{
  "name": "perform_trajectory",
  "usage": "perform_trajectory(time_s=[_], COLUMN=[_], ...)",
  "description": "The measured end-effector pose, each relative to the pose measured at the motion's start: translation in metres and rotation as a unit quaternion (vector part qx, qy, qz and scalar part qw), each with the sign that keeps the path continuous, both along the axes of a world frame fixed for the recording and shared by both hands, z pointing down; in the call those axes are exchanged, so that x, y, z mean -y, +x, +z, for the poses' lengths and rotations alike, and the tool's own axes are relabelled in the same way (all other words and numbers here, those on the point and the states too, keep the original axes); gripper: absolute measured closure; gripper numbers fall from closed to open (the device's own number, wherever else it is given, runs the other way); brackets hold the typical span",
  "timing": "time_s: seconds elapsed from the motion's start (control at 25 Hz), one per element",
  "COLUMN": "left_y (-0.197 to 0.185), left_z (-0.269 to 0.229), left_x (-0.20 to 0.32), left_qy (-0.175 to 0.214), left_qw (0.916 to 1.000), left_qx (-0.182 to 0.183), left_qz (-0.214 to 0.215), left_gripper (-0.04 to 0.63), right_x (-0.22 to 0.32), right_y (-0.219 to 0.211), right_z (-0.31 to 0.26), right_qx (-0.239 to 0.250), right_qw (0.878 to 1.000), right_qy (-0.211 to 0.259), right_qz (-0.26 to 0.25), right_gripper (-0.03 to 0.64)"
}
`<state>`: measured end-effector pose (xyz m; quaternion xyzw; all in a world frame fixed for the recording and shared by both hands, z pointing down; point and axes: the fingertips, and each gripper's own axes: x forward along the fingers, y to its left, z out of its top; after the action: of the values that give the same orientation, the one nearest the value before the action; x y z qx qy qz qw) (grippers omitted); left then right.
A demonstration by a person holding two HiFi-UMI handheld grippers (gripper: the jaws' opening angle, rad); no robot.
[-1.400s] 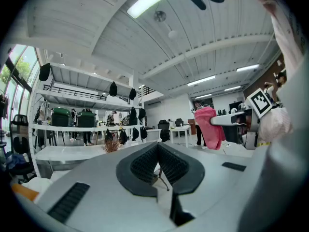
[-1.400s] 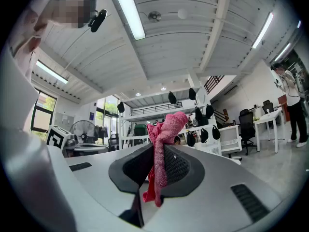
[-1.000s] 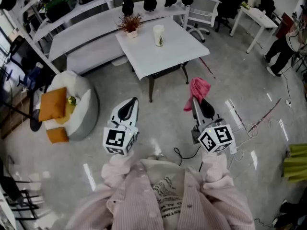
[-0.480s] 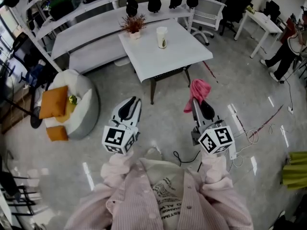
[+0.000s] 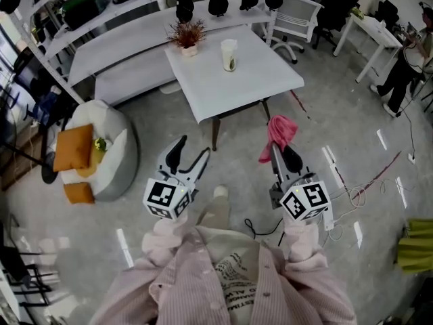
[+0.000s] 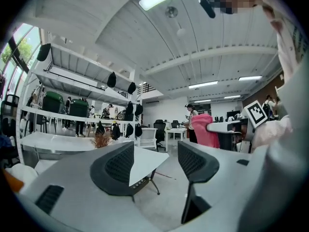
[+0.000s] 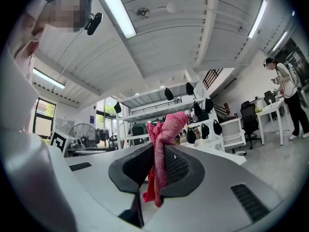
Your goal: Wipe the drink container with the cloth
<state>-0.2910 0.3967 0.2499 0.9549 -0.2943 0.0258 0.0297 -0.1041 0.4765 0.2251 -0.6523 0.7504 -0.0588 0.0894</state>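
Observation:
The drink container (image 5: 229, 54), a pale cup with a lid, stands on the white square table (image 5: 257, 80) ahead of me. A pink cloth (image 5: 279, 133) hangs from my right gripper (image 5: 279, 149), whose jaws are shut on it; in the right gripper view the cloth (image 7: 161, 151) is pinched between the dark pads. My left gripper (image 5: 191, 153) is held over the floor short of the table, and its jaws have just been opening with nothing between them; in the left gripper view (image 6: 155, 164) the table corner (image 6: 145, 161) shows through the gap.
A small potted plant (image 5: 187, 34) stands on the table's far left. Behind it run a long white bench (image 5: 115, 53) and shelves. A round pouf with orange cushions (image 5: 91, 151) sits to the left. Cables (image 5: 352, 181) lie on the floor at right, and a white chair (image 5: 294, 15) stands beyond.
The left gripper's jaws have spread apart from shut. Both grippers have moved a little forward toward the table, and a foot now shows between them.

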Motion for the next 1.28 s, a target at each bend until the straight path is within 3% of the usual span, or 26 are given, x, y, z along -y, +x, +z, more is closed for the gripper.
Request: perform_trajectory(time_s=[0.84, 1.28], left_y=[0.064, 0.101], left_z=[0.032, 0.036], left_x=[0.189, 0.245], left_qy=[-0.036, -0.036], left_qw=[0.9987, 0.9971], left_qx=[0.017, 0.025], left_qz=[0.032, 0.063], left_gripper=[0.241, 0.239], right_x=[0.187, 0.236], right_y=[0.064, 0.090], right_z=[0.027, 0.026], right_qx=[0.024, 0.026], right_qw=[0.999, 0.999], right_qy=[-0.030, -0.024], right_qz=[0.014, 0.034], right_gripper=[0.577, 0.577])
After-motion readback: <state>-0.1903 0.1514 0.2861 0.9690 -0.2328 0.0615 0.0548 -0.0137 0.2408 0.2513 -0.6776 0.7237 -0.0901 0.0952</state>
